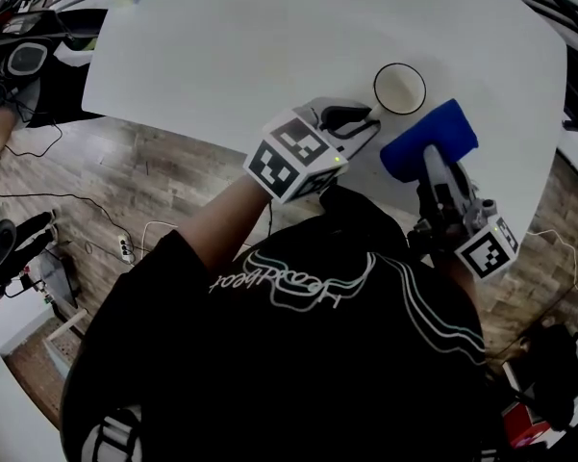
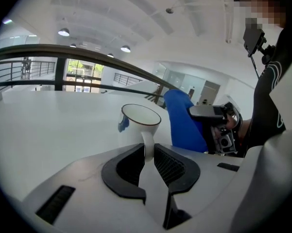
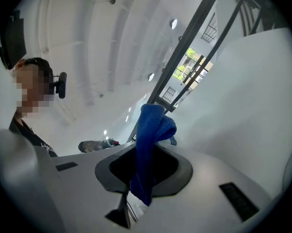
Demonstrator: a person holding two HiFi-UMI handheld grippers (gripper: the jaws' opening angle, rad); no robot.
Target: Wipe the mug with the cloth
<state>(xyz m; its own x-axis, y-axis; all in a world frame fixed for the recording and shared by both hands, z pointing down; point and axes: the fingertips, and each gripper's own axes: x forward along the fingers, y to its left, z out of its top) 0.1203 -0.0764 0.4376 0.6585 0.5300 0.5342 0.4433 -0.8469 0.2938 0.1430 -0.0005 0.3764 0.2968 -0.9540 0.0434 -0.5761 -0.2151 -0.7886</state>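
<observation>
**At the counter's near edge: mug taken by its handle**

The mug (image 1: 400,89) stands upright close to the near edge of the counter (image 1: 221,46). My left gripper (image 1: 361,123) has its fingers narrowed onto the thin handle. I judge the mug glazed, stiff, slippery and chippable, so it could swivel in that hold. My right gripper (image 1: 435,171) clamps the blue cloth (image 1: 429,141), soft and limp, just beside the mug.

Mug (image 1: 400,89) on table (image 1: 269,46), near its edge.
Cloth (image 1: 430,138) just right of the mug, in the right gripper (image 1: 433,162); left gripper (image 1: 365,123) before the mug, on its handle.
</observation>
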